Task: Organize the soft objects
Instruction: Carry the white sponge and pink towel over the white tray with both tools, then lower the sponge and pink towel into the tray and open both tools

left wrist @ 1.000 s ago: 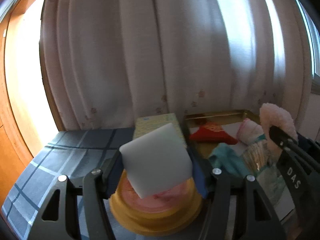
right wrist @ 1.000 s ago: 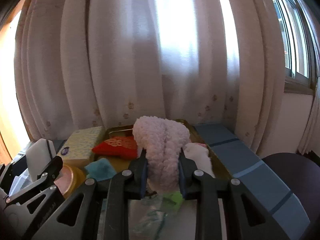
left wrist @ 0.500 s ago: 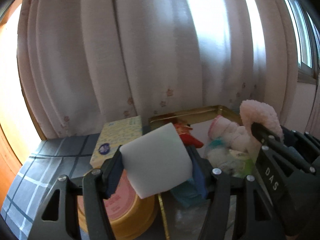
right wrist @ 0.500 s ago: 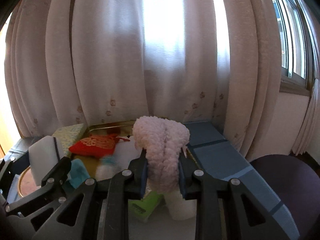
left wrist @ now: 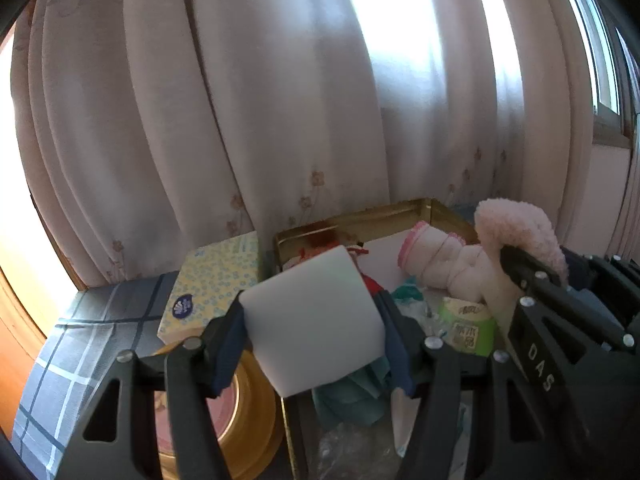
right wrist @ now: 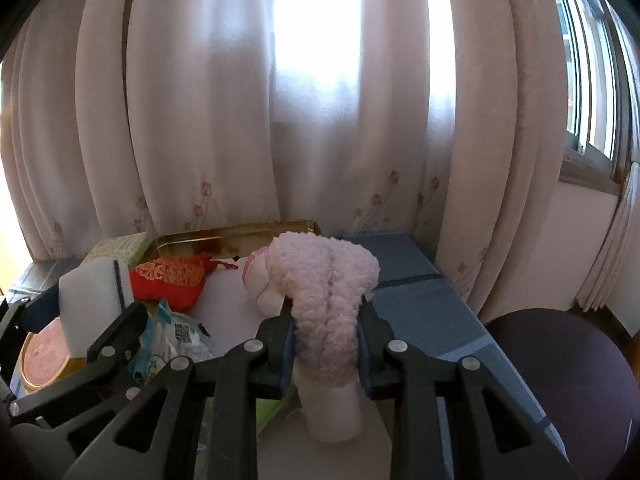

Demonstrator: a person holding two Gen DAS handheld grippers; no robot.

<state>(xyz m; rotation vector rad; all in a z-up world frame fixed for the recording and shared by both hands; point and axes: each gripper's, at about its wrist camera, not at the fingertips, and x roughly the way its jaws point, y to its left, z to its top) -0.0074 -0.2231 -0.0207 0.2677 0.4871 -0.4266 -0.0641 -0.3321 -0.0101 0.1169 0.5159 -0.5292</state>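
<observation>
My left gripper [left wrist: 312, 336] is shut on a white sponge block [left wrist: 314, 318], held above the left edge of the gold tray [left wrist: 360, 218]. My right gripper [right wrist: 325, 336] is shut on a fluffy pink cloth [right wrist: 324, 292], held over the tray's middle; the cloth also shows in the left wrist view [left wrist: 520, 232]. In the tray lie a red embroidered pouch [right wrist: 168, 280], a rolled pink-and-white sock [left wrist: 436, 260], a teal cloth [left wrist: 356, 392], a green tissue pack [left wrist: 468, 330] and a plastic packet [right wrist: 176, 336]. The sponge also shows in the right wrist view [right wrist: 94, 296].
A yellow patterned tissue box [left wrist: 212, 284] and a round yellow tin with a pink lid [left wrist: 240, 412] stand left of the tray on the blue checked cloth [left wrist: 68, 352]. White curtains [right wrist: 320, 120] hang close behind. A dark round seat [right wrist: 560, 372] is at the right.
Both grippers have moved right and forward with their loads. The sponge has gone from above the yellow tin to the tray's left edge; the pink cloth is now further over the tray.
</observation>
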